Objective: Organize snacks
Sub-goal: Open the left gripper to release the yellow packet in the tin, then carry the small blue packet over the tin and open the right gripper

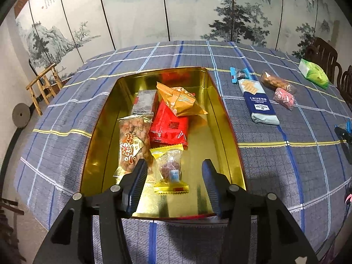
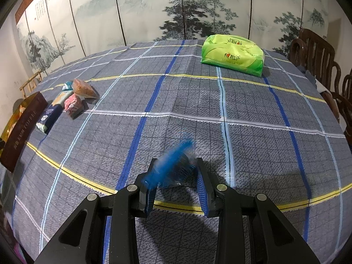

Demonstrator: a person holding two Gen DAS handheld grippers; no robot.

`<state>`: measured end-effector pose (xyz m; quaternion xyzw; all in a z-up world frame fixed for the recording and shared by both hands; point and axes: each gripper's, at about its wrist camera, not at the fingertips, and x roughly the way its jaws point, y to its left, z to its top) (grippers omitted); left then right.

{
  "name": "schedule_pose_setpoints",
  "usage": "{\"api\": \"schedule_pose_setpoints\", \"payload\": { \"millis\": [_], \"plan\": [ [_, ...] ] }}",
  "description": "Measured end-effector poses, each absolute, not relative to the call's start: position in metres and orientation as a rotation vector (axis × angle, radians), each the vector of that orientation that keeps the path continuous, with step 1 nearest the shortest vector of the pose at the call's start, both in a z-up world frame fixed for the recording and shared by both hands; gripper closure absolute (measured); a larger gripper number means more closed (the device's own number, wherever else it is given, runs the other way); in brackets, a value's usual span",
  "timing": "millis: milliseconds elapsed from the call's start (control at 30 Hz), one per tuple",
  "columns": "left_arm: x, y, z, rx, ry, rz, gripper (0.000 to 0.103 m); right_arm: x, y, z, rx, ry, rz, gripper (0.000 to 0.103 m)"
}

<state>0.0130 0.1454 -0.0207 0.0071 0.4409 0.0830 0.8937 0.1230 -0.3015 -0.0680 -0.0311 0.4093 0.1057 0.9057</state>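
Observation:
A gold tin box (image 1: 222,101) sits on the checked tablecloth and holds several snack packs: an orange pack (image 1: 179,99), a red pack (image 1: 169,125), a peanut bag (image 1: 132,145) and a clear candy pack with gold edges (image 1: 170,169). My left gripper (image 1: 175,171) is open above the near end of the box, its jaws on either side of the candy pack. My right gripper (image 2: 176,171) is shut on a blue-wrapped candy (image 2: 173,165), blurred, above the cloth. The box also shows at the left edge of the right wrist view (image 2: 22,129).
To the right of the box lie a blue cracker pack (image 1: 259,101), a blue candy (image 1: 239,74), a brown snack tube (image 1: 275,81) and a pink pack (image 1: 283,98). A green tissue pack (image 2: 233,54) lies at the far side. Wooden chairs (image 2: 316,55) stand at the right.

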Motion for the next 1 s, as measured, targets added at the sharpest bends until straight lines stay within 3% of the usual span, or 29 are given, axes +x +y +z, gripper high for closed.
{"api": "schedule_pose_setpoints", "payload": {
  "millis": [200,1000],
  "plan": [
    [0.002,0.146,-0.016,0.019,0.897,0.184,0.049,0.121,-0.294,-0.068,-0.106,0.844,0.201,0.068],
    [-0.043,0.158,0.003,-0.017,0.860,0.177,0.046,0.051,-0.234,-0.041,-0.004,0.779,0.346,0.068]
  ]
}}
